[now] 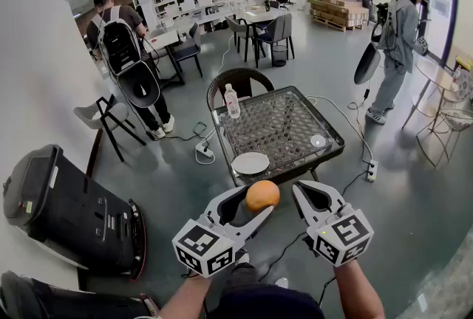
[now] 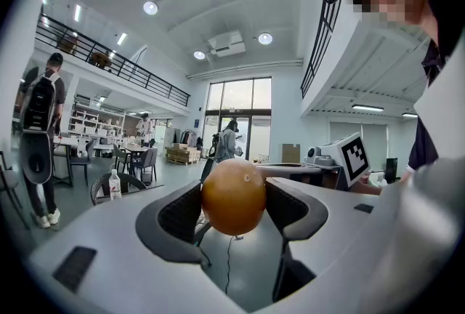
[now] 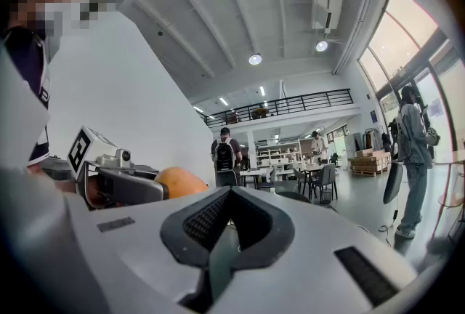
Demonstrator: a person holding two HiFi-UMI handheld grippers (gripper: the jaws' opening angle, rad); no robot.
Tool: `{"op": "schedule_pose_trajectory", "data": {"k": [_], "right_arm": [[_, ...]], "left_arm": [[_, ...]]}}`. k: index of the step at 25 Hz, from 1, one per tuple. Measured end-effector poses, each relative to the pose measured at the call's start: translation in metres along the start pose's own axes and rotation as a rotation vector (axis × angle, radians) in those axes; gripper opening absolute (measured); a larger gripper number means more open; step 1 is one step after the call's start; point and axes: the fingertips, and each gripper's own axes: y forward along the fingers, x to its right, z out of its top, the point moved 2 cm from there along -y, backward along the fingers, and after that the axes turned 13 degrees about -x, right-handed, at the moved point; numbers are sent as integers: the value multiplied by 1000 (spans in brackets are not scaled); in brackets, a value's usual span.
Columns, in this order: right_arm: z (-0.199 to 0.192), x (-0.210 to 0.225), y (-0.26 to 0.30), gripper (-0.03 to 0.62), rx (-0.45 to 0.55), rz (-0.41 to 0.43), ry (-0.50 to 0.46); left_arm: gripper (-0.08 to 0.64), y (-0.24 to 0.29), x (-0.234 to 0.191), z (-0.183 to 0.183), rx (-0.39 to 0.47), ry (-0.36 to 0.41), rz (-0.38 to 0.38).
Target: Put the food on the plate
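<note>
An orange (image 1: 262,196) is pinched between the jaws of my left gripper (image 1: 256,204), held in the air in front of the table's near edge. From the left gripper view the orange (image 2: 233,196) fills the gap, with both pads pressing on its sides. A white plate (image 1: 250,163) lies at the near edge of the glass table (image 1: 281,125), just beyond the orange. My right gripper (image 1: 307,188) hovers to the right of the orange, its jaws meeting at the tip (image 3: 231,192) with nothing in them. The orange (image 3: 182,182) also shows at the left of the right gripper view.
A water bottle (image 1: 232,101) and a small white disc (image 1: 318,140) stand on the table. A wicker chair (image 1: 238,81) is behind it. A black case (image 1: 66,214) lies on the floor at left. A power strip and cables (image 1: 205,153) trail near the table legs. People stand farther off.
</note>
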Motion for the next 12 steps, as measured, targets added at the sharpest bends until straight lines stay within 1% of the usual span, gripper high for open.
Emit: {"op": "schedule_pose_trajectory", "data": {"k": [4, 8, 12], "right_arm": [[-1, -1, 3, 6, -2, 0, 3], [-3, 3, 2, 6, -2, -6, 35], [-5, 6, 1, 6, -5, -7, 47]], "left_arm": [[268, -1, -2, -1, -3, -2, -1], [268, 0, -1, -2, -3, -1, -2], [268, 2, 0, -2, -8, -2, -2]]}}
